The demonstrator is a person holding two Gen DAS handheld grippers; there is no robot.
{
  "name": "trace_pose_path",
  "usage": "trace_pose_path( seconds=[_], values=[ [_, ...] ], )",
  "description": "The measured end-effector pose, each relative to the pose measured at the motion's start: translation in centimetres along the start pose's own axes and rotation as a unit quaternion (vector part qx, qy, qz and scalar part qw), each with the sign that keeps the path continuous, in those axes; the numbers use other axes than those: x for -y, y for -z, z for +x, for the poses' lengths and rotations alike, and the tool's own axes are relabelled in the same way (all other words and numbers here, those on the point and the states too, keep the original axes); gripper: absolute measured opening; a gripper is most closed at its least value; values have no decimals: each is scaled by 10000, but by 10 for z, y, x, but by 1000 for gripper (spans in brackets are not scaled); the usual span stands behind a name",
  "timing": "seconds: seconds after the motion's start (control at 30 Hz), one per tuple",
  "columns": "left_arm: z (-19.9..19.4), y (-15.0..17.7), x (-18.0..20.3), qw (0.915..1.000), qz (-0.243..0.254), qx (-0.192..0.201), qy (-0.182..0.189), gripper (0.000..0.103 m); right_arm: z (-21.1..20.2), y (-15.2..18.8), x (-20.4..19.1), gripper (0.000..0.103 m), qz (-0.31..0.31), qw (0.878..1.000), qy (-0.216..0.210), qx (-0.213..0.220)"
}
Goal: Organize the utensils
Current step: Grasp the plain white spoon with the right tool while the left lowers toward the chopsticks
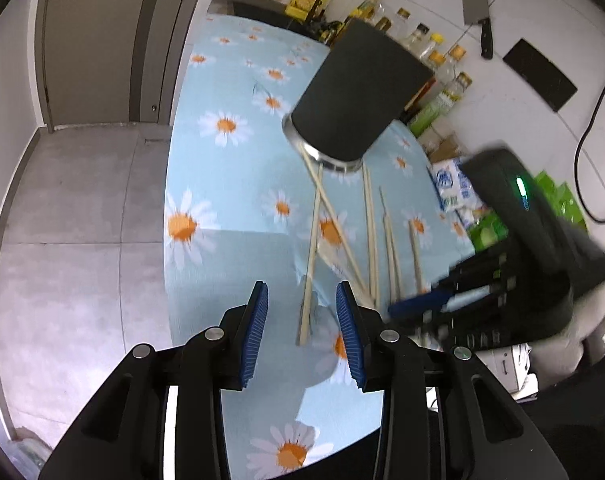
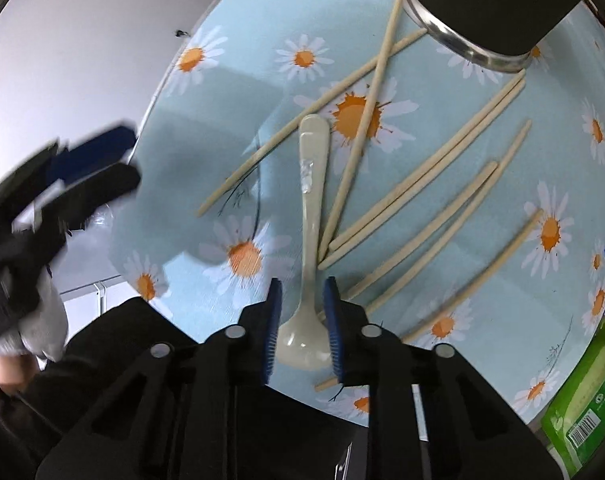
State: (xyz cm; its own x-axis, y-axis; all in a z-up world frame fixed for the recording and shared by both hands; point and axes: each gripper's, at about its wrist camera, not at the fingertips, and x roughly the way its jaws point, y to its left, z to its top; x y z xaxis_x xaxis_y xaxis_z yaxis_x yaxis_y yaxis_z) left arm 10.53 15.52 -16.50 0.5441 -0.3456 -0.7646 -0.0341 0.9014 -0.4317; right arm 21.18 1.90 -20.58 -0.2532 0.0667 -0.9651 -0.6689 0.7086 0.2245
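Right wrist view: the right gripper is seen with its blue pads set narrowly either side of a pale spoon at its bowl end, though a firm grip cannot be told. Scattered chopsticks are spread around it on the daisy-patterned table, below a black utensil holder. Left wrist view: the left gripper is held open above one chopstick, untouched.
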Motion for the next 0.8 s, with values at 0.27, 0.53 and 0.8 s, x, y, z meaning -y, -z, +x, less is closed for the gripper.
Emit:
trace_pose_path(
  seconds=[0.27,0.53,0.8],
  values=[
    [4,10,-13,9997,-191,-182,-18,34,16,-26,-11,13,268,9967,396,-654],
    [13,9,-11,9994,33,-341,16,34,15,-41,-27,8,413,9951,472,-766],
    [23,5,-9,9971,284,-711,-14,34,-16,-21,-4,8,571,9978,-118,-329]
  ],
)
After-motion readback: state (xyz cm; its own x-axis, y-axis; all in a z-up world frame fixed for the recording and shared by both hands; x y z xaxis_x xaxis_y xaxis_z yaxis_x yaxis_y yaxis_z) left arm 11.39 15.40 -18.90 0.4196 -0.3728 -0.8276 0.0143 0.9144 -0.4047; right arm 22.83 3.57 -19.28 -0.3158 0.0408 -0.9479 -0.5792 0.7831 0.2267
